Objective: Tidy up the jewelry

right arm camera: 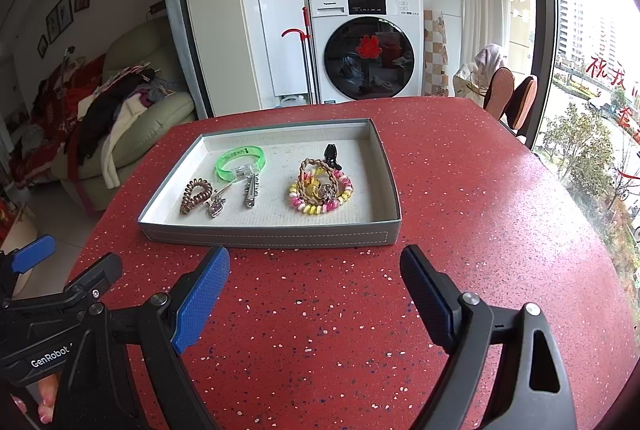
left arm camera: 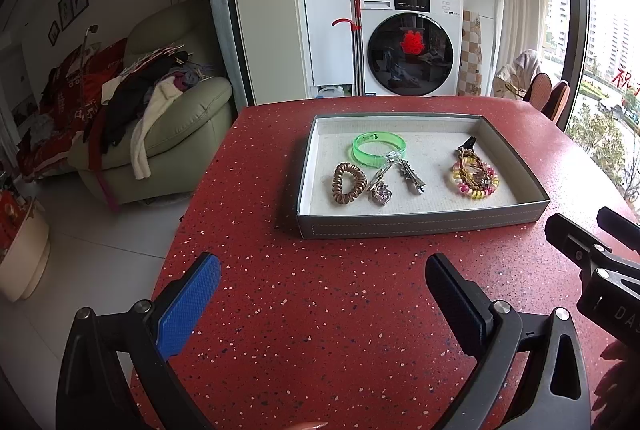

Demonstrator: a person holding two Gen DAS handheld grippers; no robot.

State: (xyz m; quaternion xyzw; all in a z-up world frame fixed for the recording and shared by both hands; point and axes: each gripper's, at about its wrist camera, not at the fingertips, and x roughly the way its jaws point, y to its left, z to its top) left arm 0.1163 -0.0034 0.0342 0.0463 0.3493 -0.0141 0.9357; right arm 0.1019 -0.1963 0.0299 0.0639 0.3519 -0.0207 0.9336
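Both tongs, left [left arm camera: 322,270] & right [right arm camera: 314,266], spread wide w/ nothing held, over table [right arm camera: 460,189] near jewelry tray [right arm camera: 272,232].

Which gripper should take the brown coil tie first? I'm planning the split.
Probably left: the brown coil tie lies at the tray's left end, nearer the open left gripper than the right gripper.

Red white-speckled table [left arm camera: 320,310] — grey tray [left arm camera: 420,226], white-lined; green bangle [left arm camera: 379,149], brown coil tie [left arm camera: 349,183] — blue-padded jaws.

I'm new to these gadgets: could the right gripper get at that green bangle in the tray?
Probably yes. The right gripper is open and empty before the tray, and the green bangle lies uncovered, though a clip touches it.
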